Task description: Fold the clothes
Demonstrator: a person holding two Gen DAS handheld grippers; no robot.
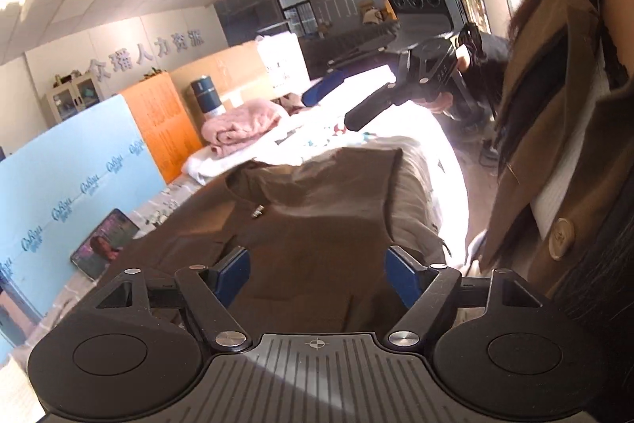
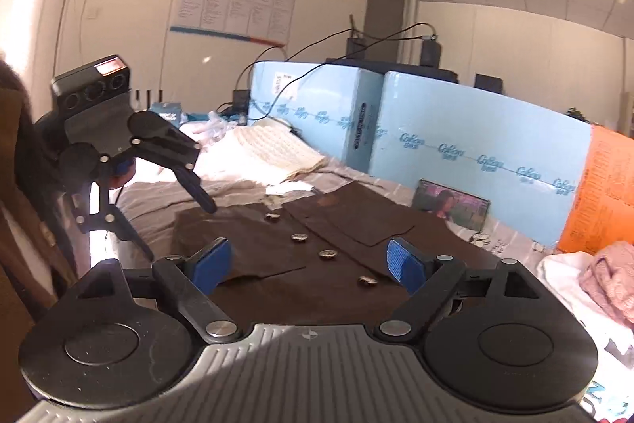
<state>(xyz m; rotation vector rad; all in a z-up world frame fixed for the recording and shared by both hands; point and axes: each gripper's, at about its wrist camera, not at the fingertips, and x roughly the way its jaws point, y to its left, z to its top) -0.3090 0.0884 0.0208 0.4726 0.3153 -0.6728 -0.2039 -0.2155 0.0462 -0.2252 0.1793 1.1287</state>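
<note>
A wide bed (image 2: 158, 201) covered in a pale grey sheet fills the lower middle of both views, with blue foam boards (image 2: 475, 145) standing along its far side. On the sheet lies a brown buttoned garment (image 2: 317, 244), spread flat with its front up, and you hold both tools over it. Its row of metal buttons (image 2: 328, 254) marks the long axis, which in the right wrist view runs from near your right gripper (image 2: 313, 264) diagonally away toward upper left. The cloth sits directly below and ahead of this gripper's jaws, which stand wide apart and hold nothing. In the left wrist view your left gripper (image 1: 317, 268) hovers just above one edge of the same garment, jaws likewise spread wide and empty, with brown fabric filling the gap between them. Judging by these views, both tools are about equally near, each over a different edge, though the left looks lower to the cloth. A folded pink sweater (image 1: 241, 125) rests farther along the bed, well apart. A tablet (image 2: 449, 209) showing video leans against the foam, just beside the garment's far edge.
</note>
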